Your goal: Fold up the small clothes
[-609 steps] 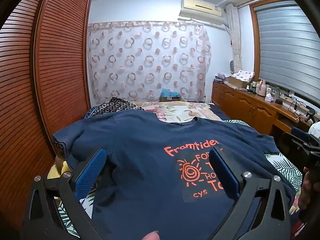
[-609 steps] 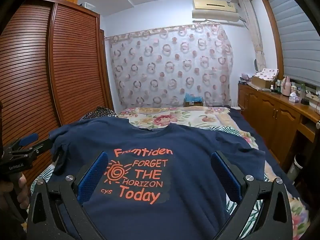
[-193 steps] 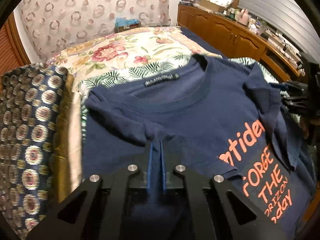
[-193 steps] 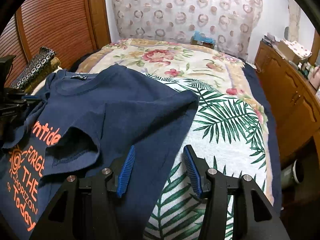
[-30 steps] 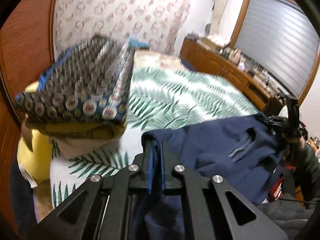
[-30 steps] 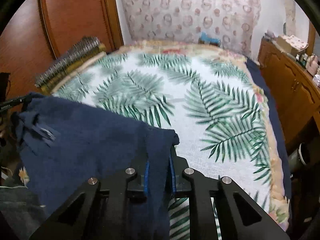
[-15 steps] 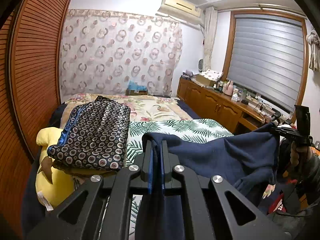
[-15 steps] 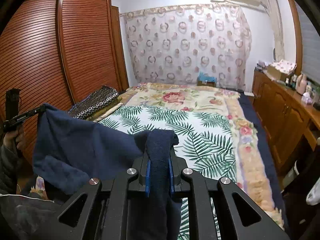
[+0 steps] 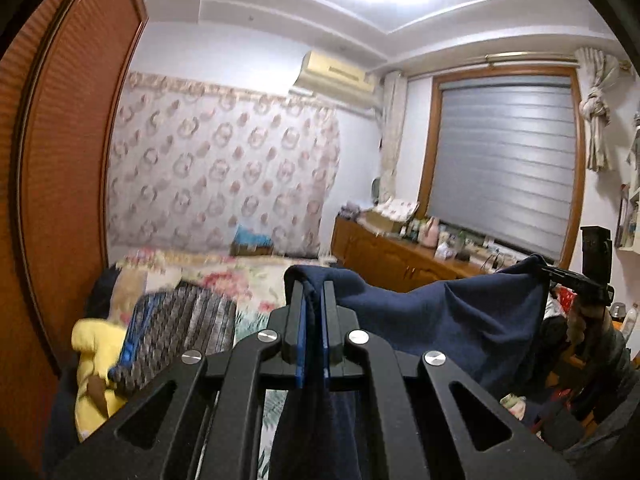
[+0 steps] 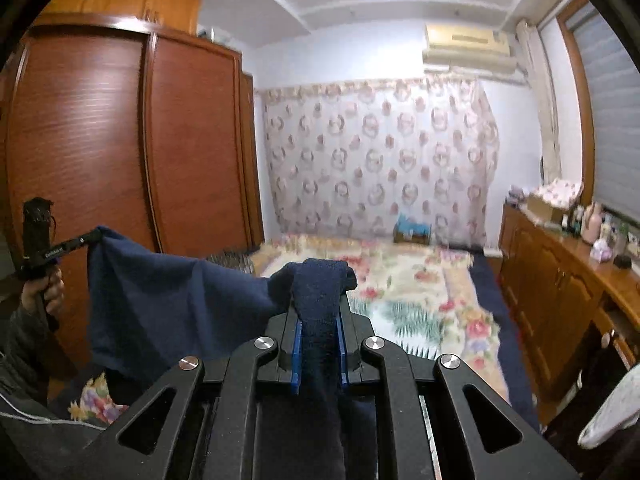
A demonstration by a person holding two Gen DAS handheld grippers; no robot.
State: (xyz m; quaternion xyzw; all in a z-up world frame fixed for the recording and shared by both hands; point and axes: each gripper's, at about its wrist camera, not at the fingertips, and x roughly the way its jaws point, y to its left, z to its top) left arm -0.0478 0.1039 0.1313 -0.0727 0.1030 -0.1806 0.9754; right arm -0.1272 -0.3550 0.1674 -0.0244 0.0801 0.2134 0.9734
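Left wrist view, left to right: wardrobe [image 9: 60, 184] from 8 to 11 o'clock. Yellow pillow [image 9: 94, 356] and patterned cloth [image 9: 180, 332] at 8 o'clock, blurred. Left gripper [image 9: 313, 292] at centre, jaws clamped on a bunched edge of the navy shirt [image 9: 452, 320]. Shirt spans in the air from centre to 3 o'clock, well above the bed [image 9: 256, 280]. Right gripper [image 9: 560, 274] at 3 o'clock pinches the shirt's far corner. No print visible on the shirt.

Right wrist view, left to right: the left gripper at 9 o'clock carries small white lettering on its arm, too small to read. Shirt hangs from it across to centre, where the right gripper's jaws are closed on a thick fold draped over the blue pads [image 10: 296, 340]. Air conditioner [image 10: 468, 48] at 1 o'clock, no readable label. Cabinet [image 10: 560, 276] at 3 to 4 o'clock; bottles [image 10: 588, 216] on it, labels illegible.
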